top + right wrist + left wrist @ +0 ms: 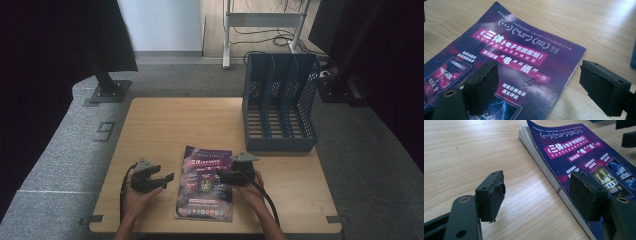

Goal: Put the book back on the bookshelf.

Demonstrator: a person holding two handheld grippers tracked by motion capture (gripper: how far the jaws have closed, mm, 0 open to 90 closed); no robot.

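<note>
You had the magazine [205, 184] lying flat on the worktop [165, 120] between your tools, the left tool [161, 180] released just beside its spine edge, the right tool [223, 175] released astride the opposite edge.

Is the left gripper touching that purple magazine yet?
Cannot tell. In the left gripper view the left gripper stands open across the magazine edge, one jaw over the cover, but no gap or contact shows plainly.

Left tool [166, 179] jaws apart, right tool [221, 173] jaws apart
</note>
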